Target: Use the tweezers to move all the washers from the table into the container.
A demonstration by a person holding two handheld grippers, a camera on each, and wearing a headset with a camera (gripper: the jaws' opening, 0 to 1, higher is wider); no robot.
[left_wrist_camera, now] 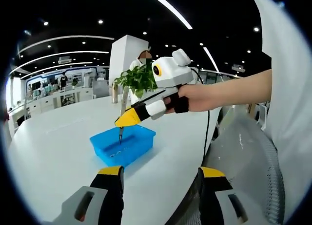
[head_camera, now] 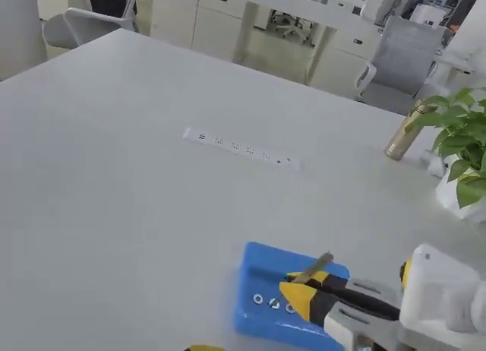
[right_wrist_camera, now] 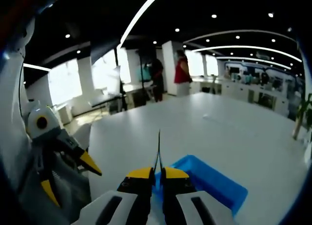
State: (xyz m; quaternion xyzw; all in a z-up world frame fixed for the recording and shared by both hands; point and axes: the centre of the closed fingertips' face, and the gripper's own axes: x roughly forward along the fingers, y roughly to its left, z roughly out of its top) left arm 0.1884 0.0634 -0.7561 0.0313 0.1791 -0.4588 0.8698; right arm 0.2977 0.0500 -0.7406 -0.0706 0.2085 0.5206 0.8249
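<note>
container [head_camera: 247, 324]: blue, on desk [head_camera: 152, 214]
washers [head_camera: 274, 303]: inside container, just below tweezer tips
right gripper [head_camera: 292, 286]: over container, the nearer one, nose angled down
tweezers [left_wrist_camera: 120, 135]: clamped in right jaws, long axis tipped down into container
left gripper [left_wrist_camera: 161, 172]: jaws wide apart, empty, well back from container, aimed at it

Table [head_camera: 152, 184]: smooth, matt, pale grey. Near container [head_camera: 250, 313]: blue plastic, slight sheen. Washers [head_camera: 258, 299]: small, shiny metal. Tweezers [head_camera: 315, 266]: thin, dull metal. Right gripper [right_wrist_camera: 158, 171]: yellow and black matt plastic jaws, glossy white plastic body. Far right bottle [head_camera: 402, 132]: brassy satin metal. Socket strip [head_camera: 241, 148]: white plastic.
</note>
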